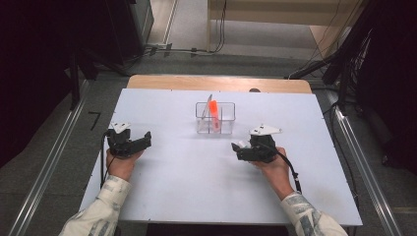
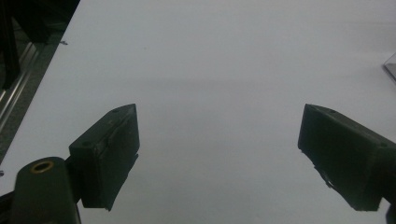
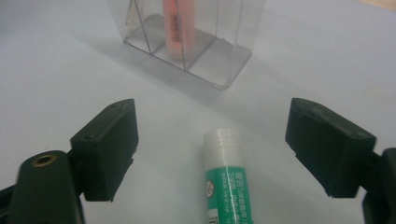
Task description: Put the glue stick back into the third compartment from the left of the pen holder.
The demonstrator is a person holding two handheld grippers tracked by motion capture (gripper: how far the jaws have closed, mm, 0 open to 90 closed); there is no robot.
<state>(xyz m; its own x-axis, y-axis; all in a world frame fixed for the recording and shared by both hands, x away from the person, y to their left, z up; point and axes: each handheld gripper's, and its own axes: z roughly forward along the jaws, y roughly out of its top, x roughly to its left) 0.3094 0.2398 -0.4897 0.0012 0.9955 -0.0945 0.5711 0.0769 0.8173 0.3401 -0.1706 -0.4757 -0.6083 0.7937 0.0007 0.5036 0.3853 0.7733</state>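
Your right gripper [image 3: 212,154] straddles the glue stick [image 3: 227,184], jaws apart on either side, pads not yet touching it, placed for a grab; the clear organiser [image 3: 187,44] stands just beyond; your left gripper [image 2: 219,154] idles released, nothing between its fingers [image 2: 109,149].

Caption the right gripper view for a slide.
Right gripper, jaws open, straddles a green glue stick lying before a clear organizer.

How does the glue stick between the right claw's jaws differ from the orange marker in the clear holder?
The glue stick lies flat on the table, green label, white cap; the orange marker stands leaning inside the clear holder. The glue stick sits outside any compartment, untouched between open jaws; the marker is already stowed. Both are slim cylinders.
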